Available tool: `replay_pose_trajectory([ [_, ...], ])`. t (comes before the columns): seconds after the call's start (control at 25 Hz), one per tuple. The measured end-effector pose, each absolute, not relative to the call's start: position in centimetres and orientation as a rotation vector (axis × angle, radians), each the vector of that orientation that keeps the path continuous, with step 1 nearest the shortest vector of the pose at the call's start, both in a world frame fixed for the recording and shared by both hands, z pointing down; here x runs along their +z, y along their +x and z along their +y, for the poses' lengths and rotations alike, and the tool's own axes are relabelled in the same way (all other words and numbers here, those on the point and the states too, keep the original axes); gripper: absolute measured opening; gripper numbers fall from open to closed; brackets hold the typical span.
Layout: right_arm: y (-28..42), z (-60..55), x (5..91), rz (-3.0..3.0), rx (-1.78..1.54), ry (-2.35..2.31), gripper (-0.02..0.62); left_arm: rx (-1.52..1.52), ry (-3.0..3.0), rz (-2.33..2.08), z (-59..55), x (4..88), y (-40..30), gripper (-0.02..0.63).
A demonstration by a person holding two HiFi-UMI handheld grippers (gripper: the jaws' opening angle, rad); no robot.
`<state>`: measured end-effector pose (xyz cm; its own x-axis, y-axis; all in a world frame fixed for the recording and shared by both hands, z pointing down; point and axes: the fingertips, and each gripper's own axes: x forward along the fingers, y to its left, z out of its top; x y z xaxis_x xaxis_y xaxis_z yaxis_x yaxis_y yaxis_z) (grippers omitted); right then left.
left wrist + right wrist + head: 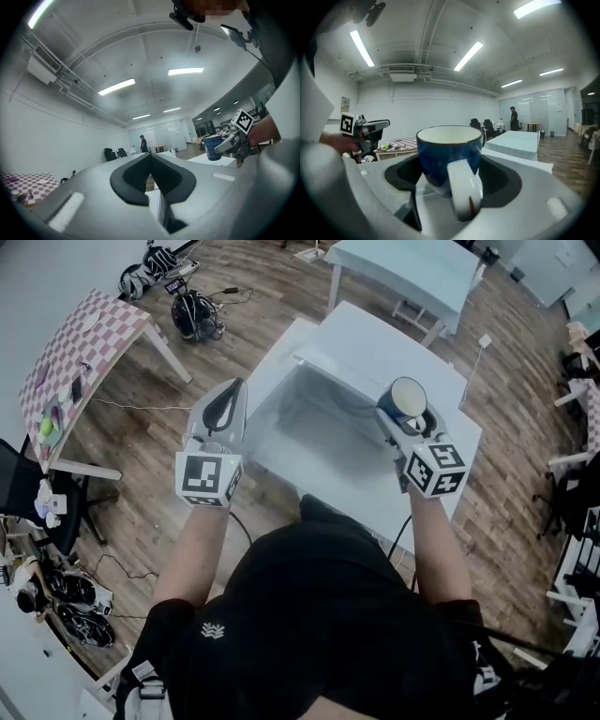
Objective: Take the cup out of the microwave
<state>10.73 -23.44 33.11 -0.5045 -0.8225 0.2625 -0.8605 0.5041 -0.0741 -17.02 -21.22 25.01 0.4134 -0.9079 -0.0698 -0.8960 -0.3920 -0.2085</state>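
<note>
A blue cup [409,401] with a white inside and a white handle is clamped upright between the jaws of my right gripper [405,418]. In the right gripper view the cup [449,154] fills the middle, its handle turned toward the camera. It hangs above the right side of the white microwave [375,343], outside it. My left gripper [230,390] is held up at the left, level with the right one. Its jaws meet at the tips [151,157] with nothing between them. From the left gripper view, the cup [212,146] shows far right.
The microwave stands on a white table [450,474] straight ahead. A checkered table [84,343] with small items is at the left and a pale green table [403,268] behind. Headsets and cables [192,310] lie on the wooden floor. A person [513,117] stands far off.
</note>
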Motion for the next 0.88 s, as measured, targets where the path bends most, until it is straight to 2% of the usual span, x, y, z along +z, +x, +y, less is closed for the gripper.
replay_pose_trajectory([
  [0.88, 10.84, -23.0, 33.05, -2.537, 0.265, 1.473, 0.377, -0.091, -2.484, 1.578, -20.67, 25.48, -17.05, 0.003],
])
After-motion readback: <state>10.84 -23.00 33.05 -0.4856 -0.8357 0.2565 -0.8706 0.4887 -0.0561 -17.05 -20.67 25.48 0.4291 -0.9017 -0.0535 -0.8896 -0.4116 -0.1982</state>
